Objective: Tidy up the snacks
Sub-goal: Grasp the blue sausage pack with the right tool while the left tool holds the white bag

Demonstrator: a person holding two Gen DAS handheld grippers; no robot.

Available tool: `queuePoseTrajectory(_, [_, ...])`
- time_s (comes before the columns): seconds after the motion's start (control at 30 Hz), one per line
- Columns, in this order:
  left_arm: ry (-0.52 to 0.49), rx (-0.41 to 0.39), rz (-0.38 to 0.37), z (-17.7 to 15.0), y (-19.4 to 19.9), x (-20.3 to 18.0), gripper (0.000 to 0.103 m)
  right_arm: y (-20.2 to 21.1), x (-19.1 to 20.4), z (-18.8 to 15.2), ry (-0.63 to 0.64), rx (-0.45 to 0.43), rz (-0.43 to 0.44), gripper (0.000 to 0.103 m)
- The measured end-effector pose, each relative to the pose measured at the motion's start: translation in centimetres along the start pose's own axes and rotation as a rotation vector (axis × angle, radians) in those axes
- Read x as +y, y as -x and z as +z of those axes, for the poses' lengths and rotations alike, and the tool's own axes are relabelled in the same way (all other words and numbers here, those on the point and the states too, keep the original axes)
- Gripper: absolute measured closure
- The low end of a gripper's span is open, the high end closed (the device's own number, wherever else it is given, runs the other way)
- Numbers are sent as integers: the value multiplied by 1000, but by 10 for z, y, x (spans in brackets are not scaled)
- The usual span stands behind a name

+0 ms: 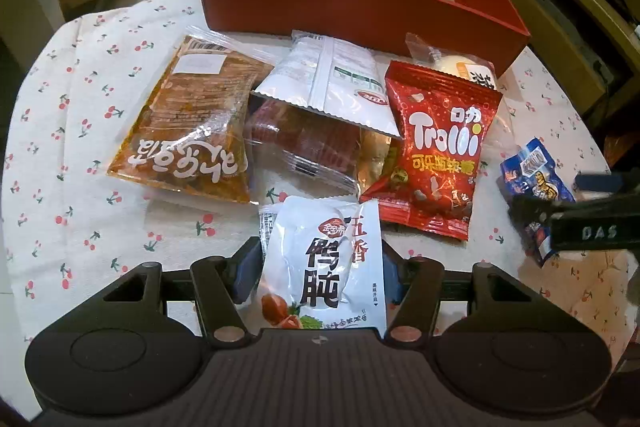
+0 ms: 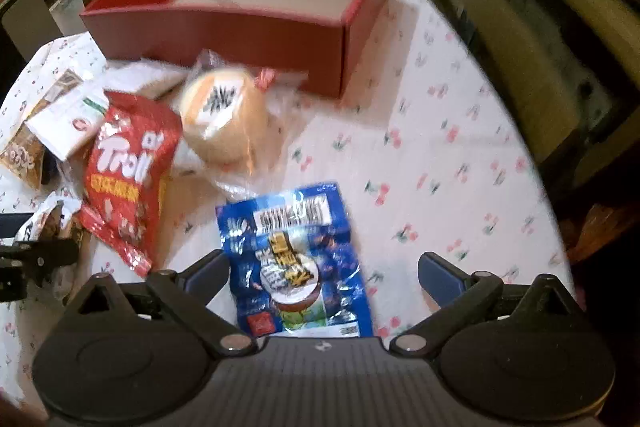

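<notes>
A white snack packet (image 1: pixel 324 267) with black characters sits between the pads of my left gripper (image 1: pixel 320 251), which is shut on it just above the cherry-print cloth. My right gripper (image 2: pixel 324 261) hangs open over a blue snack packet (image 2: pixel 296 259) lying flat. Its left finger is at the packet's edge and its right finger stands well clear. The view is blurred. The empty red box (image 1: pixel 360 7) (image 2: pixel 220 35) stands at the back of the table. The left wrist view shows the right gripper (image 1: pixel 580 223) over the blue packet (image 1: pixel 536 183).
Between me and the box lie an orange spicy-strip packet (image 1: pixel 188 123), a white pouch (image 1: pixel 332 83) over a clear pack of red slices (image 1: pixel 308 147), a red Trolli bag (image 1: pixel 440 147) (image 2: pixel 124 171) and a wrapped round bun (image 2: pixel 222 115). The round table's edge curves on the right, with wooden furniture beyond it.
</notes>
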State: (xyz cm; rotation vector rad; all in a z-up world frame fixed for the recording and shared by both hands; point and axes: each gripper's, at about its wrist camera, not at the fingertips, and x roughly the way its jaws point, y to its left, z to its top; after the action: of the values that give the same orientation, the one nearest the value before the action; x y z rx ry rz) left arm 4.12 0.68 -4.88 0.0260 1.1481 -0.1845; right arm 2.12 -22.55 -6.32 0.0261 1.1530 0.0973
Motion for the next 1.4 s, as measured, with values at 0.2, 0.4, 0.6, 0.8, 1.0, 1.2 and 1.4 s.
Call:
queuePoseTrajectory(0.2, [-8, -1, 7, 0, -1, -1, 37, 3, 14, -2, 55, -7, -2, 0])
queuePoseTrajectory(0.4, [-17, -3, 5, -1, -2, -2, 37, 9, 11, 2, -6, -29, 4, 16])
queuePoseTrajectory(0.6, [-28, -6, 11, -2, -1, -3, 37, 10, 13, 1, -18, -34, 3, 17])
queuePoseTrajectory(0.8, [-41, -5, 18, -5, 3, -5, 38, 20, 17, -5, -28, -43, -6, 19])
queuePoseTrajectory(1.0, [-40, -32, 15, -10, 17, -4, 38, 38, 23, -12, -40, -80, -14, 22])
queuePoseTrajectory(1.2, [-50, -45, 10, -15, 24, -5, 38, 39, 30, -26, -22, -73, -35, 24])
queuePoseTrajectory(1.4, [-69, -5, 43, -21, 9, -5, 38, 26, 35, -33, 20, -42, -59, 22])
